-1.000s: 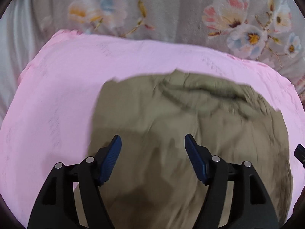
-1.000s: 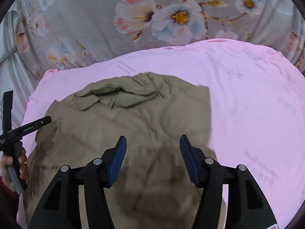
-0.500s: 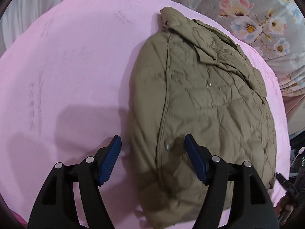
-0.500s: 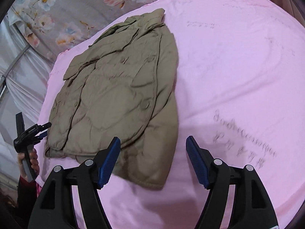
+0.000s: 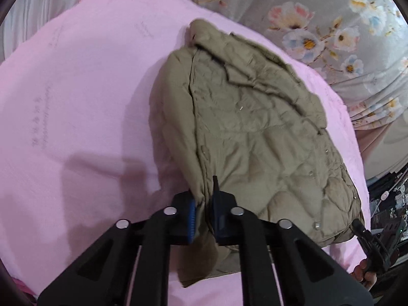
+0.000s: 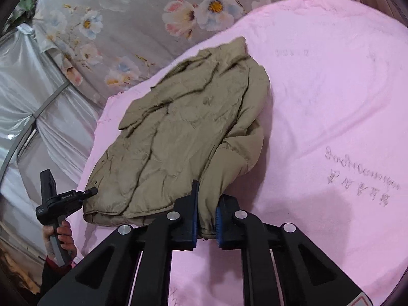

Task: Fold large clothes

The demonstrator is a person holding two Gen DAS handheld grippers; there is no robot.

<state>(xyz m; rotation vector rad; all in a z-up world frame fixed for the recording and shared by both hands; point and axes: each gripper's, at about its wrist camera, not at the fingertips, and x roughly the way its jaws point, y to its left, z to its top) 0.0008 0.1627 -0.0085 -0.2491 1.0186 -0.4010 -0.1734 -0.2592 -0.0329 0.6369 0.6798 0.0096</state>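
An olive quilted jacket (image 5: 255, 127) lies folded on a pink blanket (image 5: 76, 102), collar at the far end. In the left wrist view my left gripper (image 5: 204, 204) is at the jacket's near left edge; its jaws are closing and the blue pads pinch a fold of the fabric. In the right wrist view my right gripper (image 6: 206, 209) is at the near right edge of the jacket (image 6: 178, 132); its jaws are closing too, with a hanging fold of sleeve pinched between the pads. Each view also shows the other hand-held gripper (image 5: 369, 239) (image 6: 61, 201) at the jacket's opposite near corner.
The pink blanket (image 6: 331, 89) spreads wide beyond the jacket. A grey floral sheet (image 5: 318, 25) (image 6: 127, 25) lies behind it. White drapes (image 6: 25, 97) hang at the left of the right wrist view. Dark clutter (image 5: 387, 204) sits past the blanket's right edge.
Both grippers swept from above the jacket's middle to its near side edges. Their jaws went from wide open to pinching the fabric, and the held folds lift slightly.
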